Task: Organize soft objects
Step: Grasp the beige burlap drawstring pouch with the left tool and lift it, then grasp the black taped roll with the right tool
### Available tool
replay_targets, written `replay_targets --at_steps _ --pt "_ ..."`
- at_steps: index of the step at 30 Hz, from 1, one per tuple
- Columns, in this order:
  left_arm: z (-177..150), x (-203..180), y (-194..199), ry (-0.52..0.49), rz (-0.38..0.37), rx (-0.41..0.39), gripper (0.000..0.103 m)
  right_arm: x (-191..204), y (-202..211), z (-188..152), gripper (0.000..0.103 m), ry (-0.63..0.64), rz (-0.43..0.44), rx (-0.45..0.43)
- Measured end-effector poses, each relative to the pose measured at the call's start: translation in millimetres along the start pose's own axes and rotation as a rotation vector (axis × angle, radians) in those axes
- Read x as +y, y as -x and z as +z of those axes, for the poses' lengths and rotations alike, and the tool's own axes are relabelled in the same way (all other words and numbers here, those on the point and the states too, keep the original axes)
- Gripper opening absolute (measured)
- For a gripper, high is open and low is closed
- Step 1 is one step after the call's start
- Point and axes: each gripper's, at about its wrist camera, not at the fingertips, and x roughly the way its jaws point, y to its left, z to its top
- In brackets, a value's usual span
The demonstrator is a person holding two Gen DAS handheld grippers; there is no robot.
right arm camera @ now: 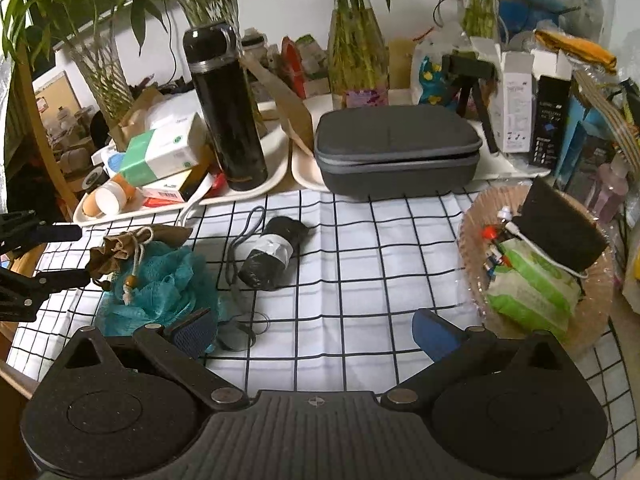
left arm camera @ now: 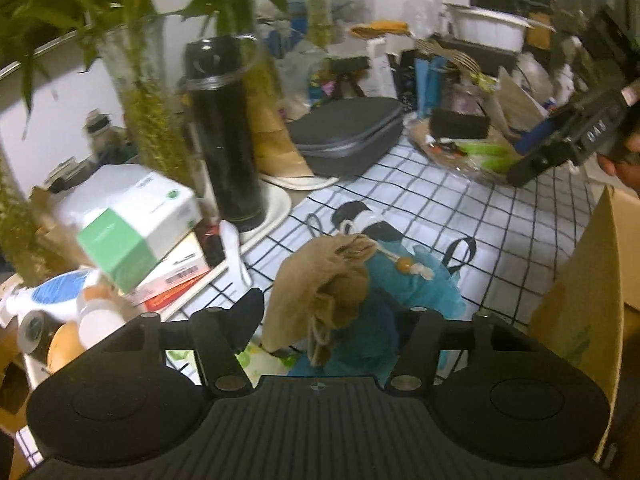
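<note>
From the left wrist we see our left gripper [left arm camera: 320,312] with jaws half spread around the brown pouch [left arm camera: 320,276], which lies on the teal pouf [left arm camera: 400,280]; whether the pads press it we cannot tell.

From the right wrist, our right gripper [right arm camera: 316,332] stands spread wide over the checked cloth [right arm camera: 380,280]; pouch and pouf lie near left.
</note>
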Motion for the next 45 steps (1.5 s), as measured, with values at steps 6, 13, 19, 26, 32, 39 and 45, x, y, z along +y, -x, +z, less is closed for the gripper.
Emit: replay_targets --at_steps 6,13,19,26,32,39,45 --pt "0 -3 -17 -0.020 -0.031 0.045 0.038 2 -6 3 0.103 0.011 -0.006 0.006" --pt "0 13 -12 0.108 -0.002 0.050 0.016 5 -9 4 0.103 0.024 -0.016 0.011" --pt "4 34 5 0.239 0.068 0.005 0.013 9 -11 6 0.103 0.031 -0.021 -0.001" --pt "5 35 35 0.258 0.133 -0.053 0.012 15 -19 12 0.103 0.073 -0.039 -0.030" --pt "-1 39 62 0.301 0.165 -0.080 0.012 21 -37 20 0.103 0.109 -0.038 -0.032" --pt "-5 43 72 0.323 0.193 -0.070 0.012 35 -68 28 0.103 0.183 -0.013 -0.032" --pt "-6 55 76 0.372 0.207 -0.071 0.012 37 -108 27 0.091 0.186 0.025 0.026"
